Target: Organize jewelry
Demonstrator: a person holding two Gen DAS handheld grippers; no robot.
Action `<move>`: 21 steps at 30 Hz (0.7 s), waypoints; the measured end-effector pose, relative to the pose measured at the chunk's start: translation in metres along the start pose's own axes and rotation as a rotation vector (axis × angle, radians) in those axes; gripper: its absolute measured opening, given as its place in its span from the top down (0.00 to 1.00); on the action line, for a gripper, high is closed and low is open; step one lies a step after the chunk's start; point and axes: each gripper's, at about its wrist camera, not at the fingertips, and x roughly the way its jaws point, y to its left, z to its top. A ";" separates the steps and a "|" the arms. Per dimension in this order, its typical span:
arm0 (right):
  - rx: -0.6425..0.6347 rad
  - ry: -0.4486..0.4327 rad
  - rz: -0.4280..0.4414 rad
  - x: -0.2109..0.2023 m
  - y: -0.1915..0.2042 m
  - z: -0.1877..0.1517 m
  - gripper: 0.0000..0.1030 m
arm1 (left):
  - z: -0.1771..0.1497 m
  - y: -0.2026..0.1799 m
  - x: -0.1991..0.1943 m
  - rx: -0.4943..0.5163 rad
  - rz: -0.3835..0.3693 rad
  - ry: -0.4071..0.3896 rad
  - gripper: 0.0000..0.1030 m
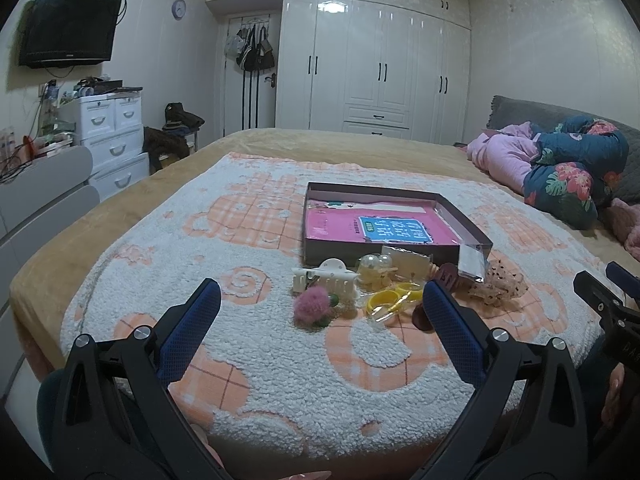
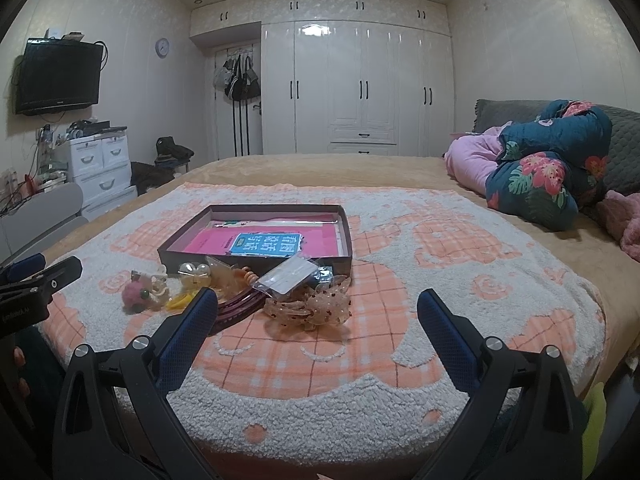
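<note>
Jewelry pile [image 1: 384, 280]: hair clips and trinkets heaped on the towel [image 1: 280, 360], touching the near wall of the shallow box [image 1: 372, 258]. Nothing of the pile is inside the box, as far as I can see; the box holds only a pink sheet with a blue label.

Left gripper [image 1: 322, 304]: fingers spread wide, holding nothing, hovering short of the pink pompom [image 1: 311, 307] and white claw clip [image 1: 328, 278].
Right gripper [image 2: 318, 306]: also spread wide and empty, with the spotted bow clip [image 2: 316, 306] lying between its fingertips in view.

Risks I judge from here:
- Items overlap. The clear packet [image 2: 286, 278] lies partly on the bow clip and leans on the box wall, so lifting one piece may drag its neighbour.
- The yellow rings [image 1: 394, 300] and the dark red clip [image 1: 450, 274] sit just beside my left gripper's right finger; a careless close could knock them aside.
- The towel's looped pile may snag clip teeth.
- The two grippers work near each other; reaching for the middle of the heap together could make them collide.
- The box wall is low; a hard nudge could shove the box away.
</note>
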 end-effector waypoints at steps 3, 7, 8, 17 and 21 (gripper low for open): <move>-0.012 0.027 0.016 0.010 0.002 0.003 0.06 | 0.001 0.008 0.005 -0.018 0.011 0.010 0.10; -0.036 0.053 0.035 0.022 0.008 0.006 0.06 | 0.003 0.018 0.013 -0.039 0.029 0.034 0.10; -0.045 0.055 0.038 0.025 0.010 0.007 0.06 | 0.004 0.020 0.015 -0.043 0.032 0.040 0.10; -0.064 0.083 0.077 0.055 0.020 0.017 0.06 | 0.008 0.028 0.036 -0.043 0.043 0.086 0.10; -0.063 0.082 0.083 0.068 0.022 0.024 0.06 | 0.014 0.025 0.047 -0.020 0.029 0.094 0.10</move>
